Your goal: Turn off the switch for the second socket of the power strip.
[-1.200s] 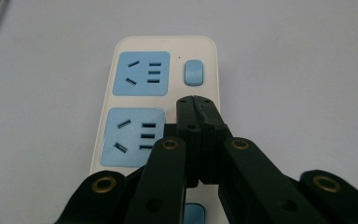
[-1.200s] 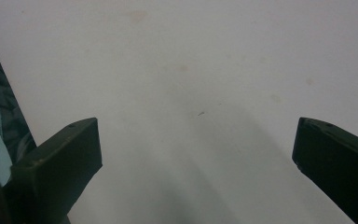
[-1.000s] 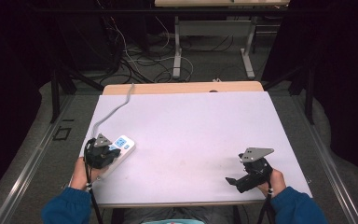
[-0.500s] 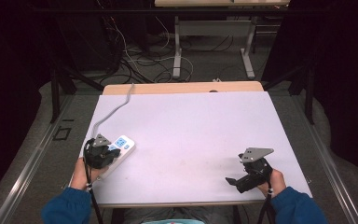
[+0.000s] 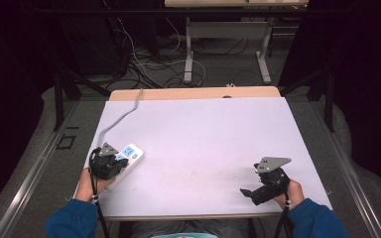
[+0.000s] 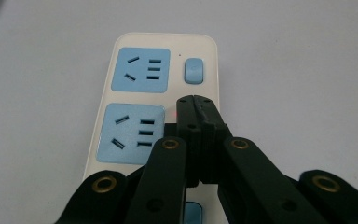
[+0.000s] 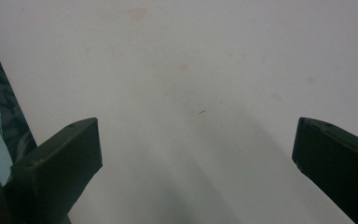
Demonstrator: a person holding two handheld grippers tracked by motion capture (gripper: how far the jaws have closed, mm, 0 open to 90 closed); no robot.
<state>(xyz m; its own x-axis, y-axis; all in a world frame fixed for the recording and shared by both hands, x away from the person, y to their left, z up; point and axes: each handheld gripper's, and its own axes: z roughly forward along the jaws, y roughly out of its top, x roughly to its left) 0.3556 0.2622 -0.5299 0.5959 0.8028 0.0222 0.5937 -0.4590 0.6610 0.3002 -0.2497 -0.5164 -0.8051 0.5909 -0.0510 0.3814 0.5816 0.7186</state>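
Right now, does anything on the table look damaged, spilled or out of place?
Nothing stands out. The power strip lies flat and intact near the table's left edge, a small red light glowing beside the shut left gripper. The right gripper is open over bare, faintly stained tabletop.

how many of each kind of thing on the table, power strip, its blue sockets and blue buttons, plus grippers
power strip: 1
blue socket panels seen in the left gripper view: 2, far and near
blue buttons in clear sight: 1; a blue patch at the bottom edge cannot be told
grippers: 2, left gripper and right gripper
total: 6
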